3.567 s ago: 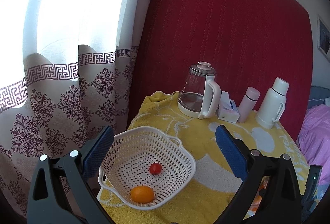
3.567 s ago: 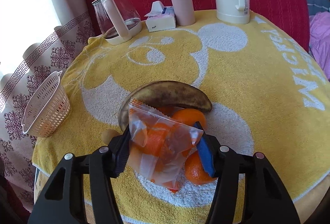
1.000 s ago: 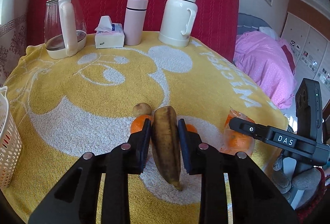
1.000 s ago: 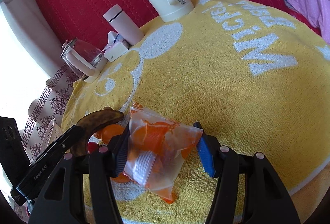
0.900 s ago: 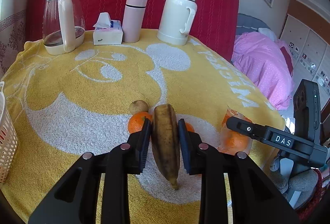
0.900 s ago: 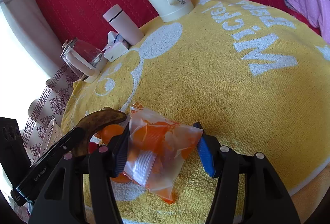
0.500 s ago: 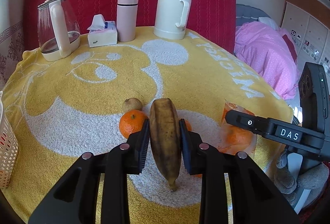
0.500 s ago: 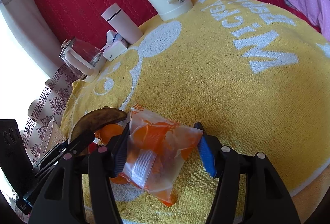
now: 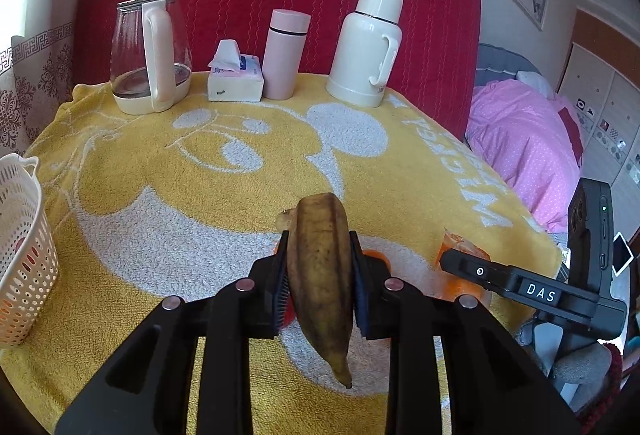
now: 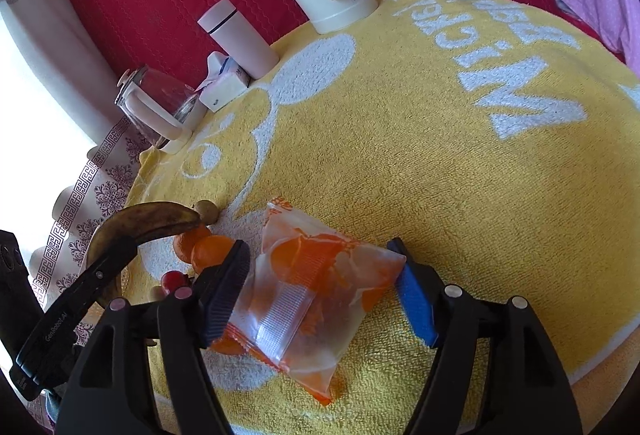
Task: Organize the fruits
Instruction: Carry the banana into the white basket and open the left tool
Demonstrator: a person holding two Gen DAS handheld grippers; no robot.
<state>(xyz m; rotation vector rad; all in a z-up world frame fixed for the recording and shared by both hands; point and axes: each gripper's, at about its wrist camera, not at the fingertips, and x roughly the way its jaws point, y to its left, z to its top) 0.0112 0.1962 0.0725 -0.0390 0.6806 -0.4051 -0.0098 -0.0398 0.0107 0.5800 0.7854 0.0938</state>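
Left claw point(image 9: 320, 271) gripped the banana point(image 9: 322, 275); right claw point(image 10: 320, 295) clamped the bag point(image 10: 316, 291). Best carried level to the basket point(image 9: 24, 255) at the tabletop's left edge.

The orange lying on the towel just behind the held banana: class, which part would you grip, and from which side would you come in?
Grip the orange across its widest middle, coming down from above. It is round, so no side is better by shape, but the banana, a second orange and the small red fruit crowd it, leaving only the top clearly free. Both grippers are full now, so one must likely unload first.
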